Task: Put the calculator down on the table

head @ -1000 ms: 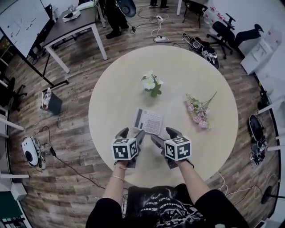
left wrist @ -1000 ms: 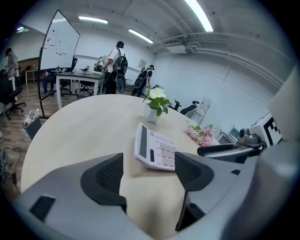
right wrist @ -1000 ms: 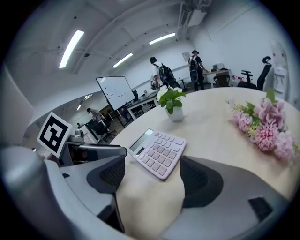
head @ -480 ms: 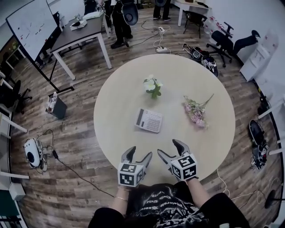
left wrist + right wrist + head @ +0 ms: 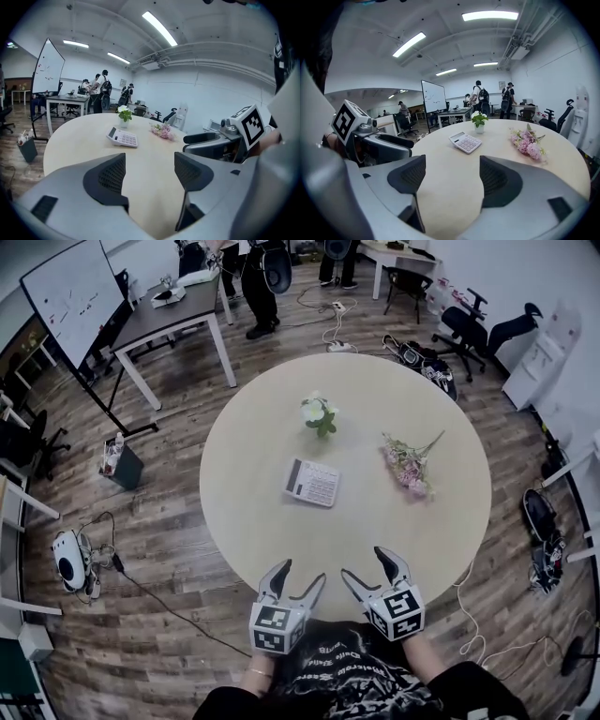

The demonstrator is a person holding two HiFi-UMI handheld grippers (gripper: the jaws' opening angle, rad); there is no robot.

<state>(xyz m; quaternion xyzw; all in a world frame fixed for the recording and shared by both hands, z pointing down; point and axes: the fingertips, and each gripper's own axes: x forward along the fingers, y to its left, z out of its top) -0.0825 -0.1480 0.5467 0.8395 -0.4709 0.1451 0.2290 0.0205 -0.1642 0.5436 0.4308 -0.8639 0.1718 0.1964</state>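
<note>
A white calculator [image 5: 312,483] lies flat near the middle of the round beige table [image 5: 262,531], with nothing touching it. It shows far ahead in the left gripper view [image 5: 122,137] and in the right gripper view [image 5: 465,141]. My left gripper [image 5: 298,579] hovers at the table's near edge, open and empty. My right gripper [image 5: 367,568] hangs beside it, also open and empty. Both stand well short of the calculator.
A small vase of white flowers [image 5: 319,414] stands behind the calculator. A pink bouquet [image 5: 407,466] lies to its right. Around the table are a desk [image 5: 178,306], a whiteboard [image 5: 66,292], office chairs [image 5: 469,320] and people at the back.
Both grippers have drawn back from the calculator to the table's near edge. The calculator stays on the table where it lay.
</note>
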